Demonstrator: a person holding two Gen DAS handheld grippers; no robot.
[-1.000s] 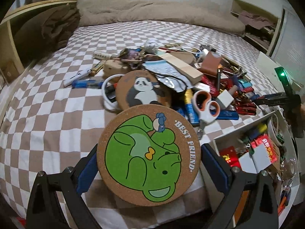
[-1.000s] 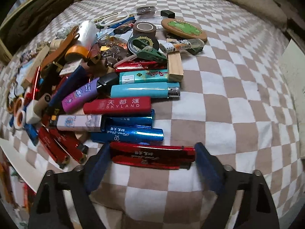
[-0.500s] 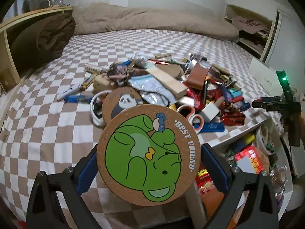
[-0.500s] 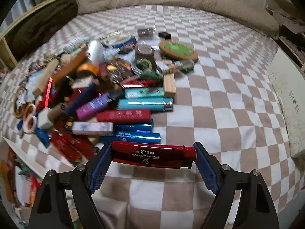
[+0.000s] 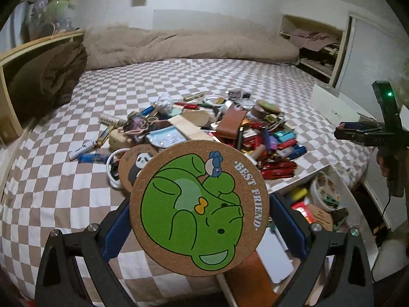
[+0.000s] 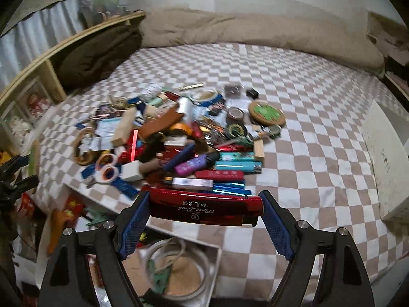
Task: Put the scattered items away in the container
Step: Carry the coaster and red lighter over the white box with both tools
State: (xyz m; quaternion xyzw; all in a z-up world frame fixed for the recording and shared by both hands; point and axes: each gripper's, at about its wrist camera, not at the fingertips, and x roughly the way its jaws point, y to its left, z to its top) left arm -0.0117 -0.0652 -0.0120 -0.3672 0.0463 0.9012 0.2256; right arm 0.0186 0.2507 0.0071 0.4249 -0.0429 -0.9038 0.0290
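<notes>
My left gripper is shut on a round cork coaster printed with a green animal and "BEST FRIEND", held in the air off the bed. My right gripper is shut on a long red lighter, gripped end to end, lifted above the bed's near edge. A heap of scattered items lies on the checkered bed: lighters, scissors, tape rolls, wooden blocks, a panda coaster. The white container box stands beside the bed, part filled. The right gripper also shows at the left wrist view's right edge.
A rumpled beige duvet lies along the far side of the bed. A wooden shelf with a dark folded blanket flanks the left. A white box lid rests at the bed's right edge. Bare checkered sheet lies right of the heap.
Both grippers have risen and drawn back from the heap with their items held. The views now take in more of the room, and the container box lies below the fingers.
</notes>
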